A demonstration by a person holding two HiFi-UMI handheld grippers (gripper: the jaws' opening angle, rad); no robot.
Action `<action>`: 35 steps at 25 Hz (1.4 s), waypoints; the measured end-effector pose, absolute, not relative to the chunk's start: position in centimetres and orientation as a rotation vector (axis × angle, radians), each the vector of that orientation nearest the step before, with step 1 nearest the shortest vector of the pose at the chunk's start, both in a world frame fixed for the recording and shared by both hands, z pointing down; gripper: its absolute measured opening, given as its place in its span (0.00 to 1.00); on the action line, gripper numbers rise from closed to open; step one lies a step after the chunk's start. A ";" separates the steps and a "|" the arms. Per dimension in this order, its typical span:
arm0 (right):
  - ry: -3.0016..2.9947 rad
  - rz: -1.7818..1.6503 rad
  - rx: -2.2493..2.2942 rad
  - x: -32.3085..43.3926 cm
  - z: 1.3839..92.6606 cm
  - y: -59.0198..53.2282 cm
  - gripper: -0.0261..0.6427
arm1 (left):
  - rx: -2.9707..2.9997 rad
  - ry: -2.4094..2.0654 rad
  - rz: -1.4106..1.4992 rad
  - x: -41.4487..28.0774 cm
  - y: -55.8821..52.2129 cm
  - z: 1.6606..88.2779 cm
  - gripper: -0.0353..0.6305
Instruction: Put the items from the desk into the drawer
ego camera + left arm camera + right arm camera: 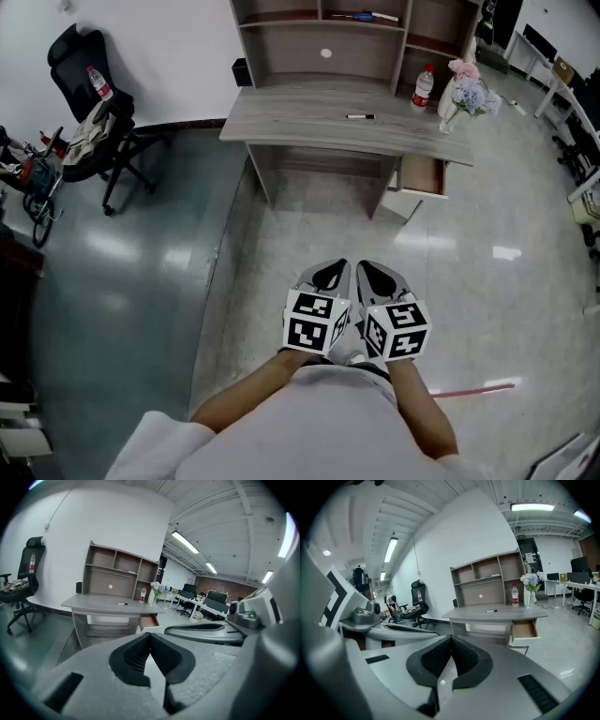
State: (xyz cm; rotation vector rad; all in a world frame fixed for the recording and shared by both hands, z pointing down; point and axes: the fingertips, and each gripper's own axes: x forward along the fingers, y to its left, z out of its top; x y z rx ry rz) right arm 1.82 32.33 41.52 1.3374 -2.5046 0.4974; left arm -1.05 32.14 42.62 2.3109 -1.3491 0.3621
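Note:
A grey desk (pixel 309 127) stands far ahead across the floor. On it lie a black marker (pixel 361 116), a water bottle (pixel 424 87) and a vase of flowers (pixel 466 89). Under the desk's right end a drawer (pixel 422 176) stands pulled out, its wooden inside showing in the right gripper view (pixel 524 629). My left gripper (pixel 339 265) and right gripper (pixel 364 267) are held side by side close to my body, well short of the desk. Both are shut with nothing between the jaws, as seen for the left gripper (pixel 150 634) and the right gripper (pixel 451 637).
A shelf hutch (pixel 323 37) sits on the desk's back edge. A black office chair (pixel 94 112) with clothes and a bottle stands at the left. More desks and chairs (pixel 562 84) line the right side. A thin pink strip (pixel 473 387) lies on the floor near my right.

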 end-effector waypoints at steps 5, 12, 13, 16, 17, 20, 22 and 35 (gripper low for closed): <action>-2.501 0.511 1.345 1.9 41.5 32.8 0.04 | 2.319 -1.344 0.361 -1.0 32.7 42.4 0.06; -2.483 0.501 1.340 1.0 41.8 33.3 0.04 | 2.300 -1.266 0.363 -1.6 32.8 43.2 0.06; -2.480 0.497 1.341 1.0 41.8 33.2 0.04 | 2.302 -1.259 0.360 -1.6 32.7 43.3 0.06; -2.476 0.495 1.350 1.2 41.7 32.7 0.04 | 2.311 -1.246 0.346 -1.3 32.4 43.1 0.06; -2.475 0.495 1.353 1.3 41.7 32.5 0.04 | 2.313 -1.242 0.343 -1.2 32.2 43.1 0.06; -2.474 0.498 1.361 1.6 41.9 31.7 0.04 | 2.312 -1.232 0.346 -1.0 31.6 43.6 0.06; -2.476 0.503 1.365 1.7 42.0 30.9 0.04 | 2.309 -1.231 0.351 -1.0 30.9 43.8 0.06; -2.524 0.527 1.318 2.7 42.2 21.8 0.04 | 2.304 -1.262 0.407 -0.1 22.1 43.9 0.06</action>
